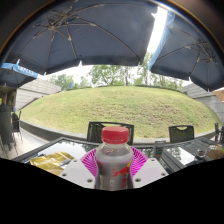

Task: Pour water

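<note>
A clear plastic bottle (113, 160) with a red cap (115, 134) and a red-printed label stands upright between my fingers. Both magenta pads (89, 162) press against its sides, so my gripper (113, 172) is shut on it. The bottle looks lifted, its base hidden below the fingers. No cup or other vessel for the water can be made out clearly.
A table (60, 152) with a yellowish packet (50, 158) lies to the left beyond the fingers, and more items sit at the right (190, 152). Dark chairs (97, 131) stand behind it. Large dark umbrellas (80, 35) hang overhead, with a grass mound (120, 105) beyond.
</note>
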`<state>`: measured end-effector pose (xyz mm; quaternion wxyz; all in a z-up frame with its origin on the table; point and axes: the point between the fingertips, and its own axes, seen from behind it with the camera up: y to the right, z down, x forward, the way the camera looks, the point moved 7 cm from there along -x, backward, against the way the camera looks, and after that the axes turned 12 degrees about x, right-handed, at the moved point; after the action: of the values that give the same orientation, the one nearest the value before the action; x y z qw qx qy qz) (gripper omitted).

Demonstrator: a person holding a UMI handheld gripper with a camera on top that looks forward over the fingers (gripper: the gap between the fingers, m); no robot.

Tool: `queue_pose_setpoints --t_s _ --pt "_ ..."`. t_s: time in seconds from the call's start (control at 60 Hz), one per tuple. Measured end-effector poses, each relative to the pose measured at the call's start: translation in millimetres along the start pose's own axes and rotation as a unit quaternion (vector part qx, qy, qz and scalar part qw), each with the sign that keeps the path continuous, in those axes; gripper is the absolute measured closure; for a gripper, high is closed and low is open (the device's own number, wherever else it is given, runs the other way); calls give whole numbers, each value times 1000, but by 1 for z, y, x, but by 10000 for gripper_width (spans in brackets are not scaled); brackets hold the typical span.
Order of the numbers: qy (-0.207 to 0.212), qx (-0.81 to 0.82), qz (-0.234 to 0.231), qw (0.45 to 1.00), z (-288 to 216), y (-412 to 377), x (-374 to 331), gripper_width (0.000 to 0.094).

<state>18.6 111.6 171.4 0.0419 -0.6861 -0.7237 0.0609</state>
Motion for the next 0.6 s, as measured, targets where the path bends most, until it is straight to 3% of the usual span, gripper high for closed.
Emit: queue_pose_setpoints --t_s 0.083,0.25,0.267,0.367,0.55,0.6 --pt "14 25 -4 1000 18 -3 -19 576" --pt "-31 18 -4 999 48 18 -4 568" --pt "-12 14 -12 1000 44 14 -3 571" --pt "-13 15 -10 1000 51 15 -8 556" --pt "-53 9 6 999 52 16 -5 390" --pt "-68 6 2 998 52 13 -9 259"
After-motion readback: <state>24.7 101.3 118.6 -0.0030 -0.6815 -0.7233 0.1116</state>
